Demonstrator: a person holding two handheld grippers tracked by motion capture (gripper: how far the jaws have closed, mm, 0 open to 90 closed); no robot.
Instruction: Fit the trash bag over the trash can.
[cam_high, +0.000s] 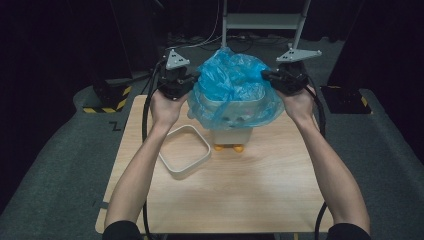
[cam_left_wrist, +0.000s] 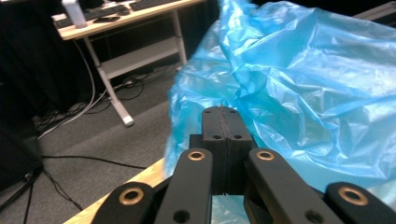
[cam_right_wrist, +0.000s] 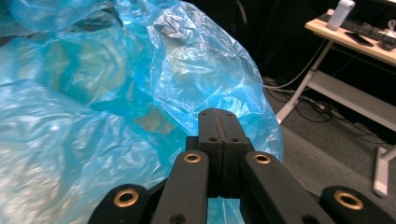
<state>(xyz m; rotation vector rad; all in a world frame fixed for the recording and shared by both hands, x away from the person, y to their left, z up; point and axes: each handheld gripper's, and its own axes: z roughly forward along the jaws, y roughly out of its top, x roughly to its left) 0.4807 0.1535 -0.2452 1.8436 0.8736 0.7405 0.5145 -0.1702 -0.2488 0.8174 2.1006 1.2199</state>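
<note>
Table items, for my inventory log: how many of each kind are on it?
Blue plastic bag: 1
White bin with orange feet: 1
White square ring frame: 1
Total: 3

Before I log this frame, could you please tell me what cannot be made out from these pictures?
- Inside of the white bin: high view, covered by the blue bag.
- Whether the left gripper pinches film: left gripper view, jaws pressed together, no plastic visibly between them.
- Same for the right gripper: right gripper view.
- Bin's face markings: high view, too small and veiled by the bag.
- White frame: its purpose is unclear.
</note>
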